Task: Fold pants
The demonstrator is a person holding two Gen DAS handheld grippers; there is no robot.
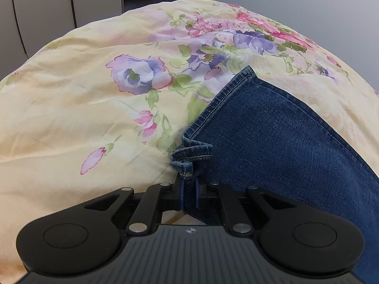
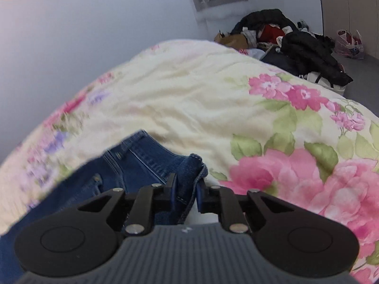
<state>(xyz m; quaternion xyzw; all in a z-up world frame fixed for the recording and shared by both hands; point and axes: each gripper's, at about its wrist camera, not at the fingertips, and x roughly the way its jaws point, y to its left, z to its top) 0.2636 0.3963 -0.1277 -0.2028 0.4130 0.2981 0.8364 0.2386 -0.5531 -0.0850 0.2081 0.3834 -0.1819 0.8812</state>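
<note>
Dark blue jeans point(image 1: 272, 142) lie on a floral quilt point(image 1: 71, 118). In the left wrist view a leg end with its stitched hem runs up toward the centre, and my left gripper point(image 1: 189, 195) is shut on a bunched corner of that hem. In the right wrist view the waistband end of the jeans point(image 2: 142, 161) shows a belt loop and seams. My right gripper point(image 2: 186, 194) is shut on a fold of denim at the waistband edge. The stretch of the jeans between the two ends is out of sight.
The quilt point(image 2: 189, 99) covers the whole bed, cream with pink and purple flowers. A pile of dark clothes and bags point(image 2: 296, 45) sits on the floor past the bed's far right. A plain wall point(image 2: 71, 35) stands at the left; wardrobe doors point(image 1: 35, 11) are behind.
</note>
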